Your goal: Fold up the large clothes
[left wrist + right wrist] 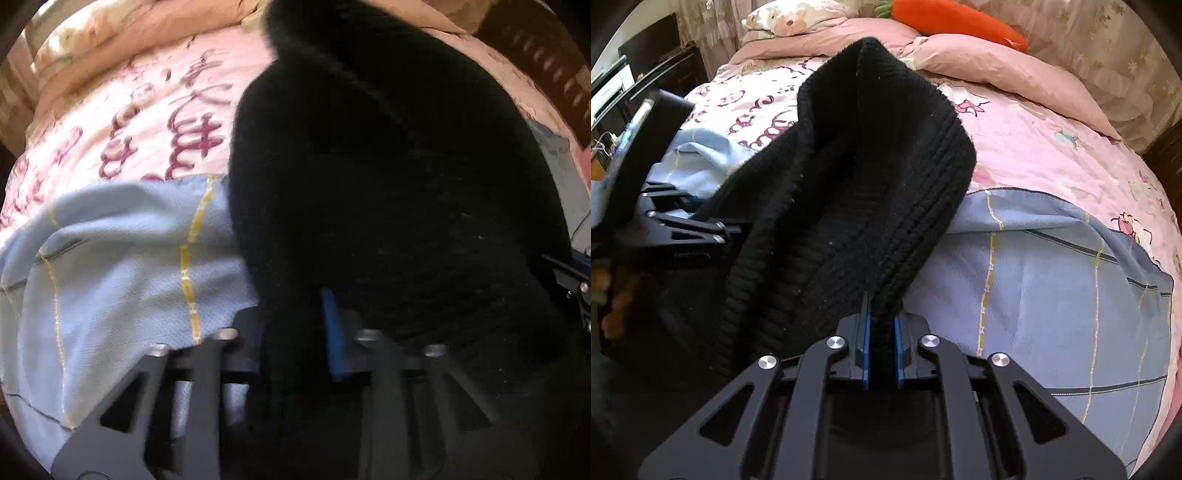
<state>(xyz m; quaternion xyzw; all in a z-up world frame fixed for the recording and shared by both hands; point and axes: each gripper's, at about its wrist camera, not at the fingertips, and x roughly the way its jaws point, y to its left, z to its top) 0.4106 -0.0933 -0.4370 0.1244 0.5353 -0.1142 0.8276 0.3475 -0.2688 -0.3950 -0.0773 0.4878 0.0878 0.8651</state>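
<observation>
A black ribbed knit garment (849, 177) hangs bunched above the bed, and in the left wrist view the same garment (388, 166) fills the middle and right. My right gripper (882, 332) is shut on one edge of it, with a fold pinched between its blue pads. My left gripper (293, 332) is shut on another part of the knit, which runs down between its fingers beside one blue pad (336, 332). From the right wrist view the left gripper (731, 229) shows at the left, its tips buried in the black fabric.
A light blue checked blanket (1052, 288) lies under the garment on a pink patterned sheet (1034, 147). A pink duvet (997, 70), a pillow (790, 18) and an orange carrot plush (953, 18) lie at the far end. Dark furniture (657, 48) stands at the left.
</observation>
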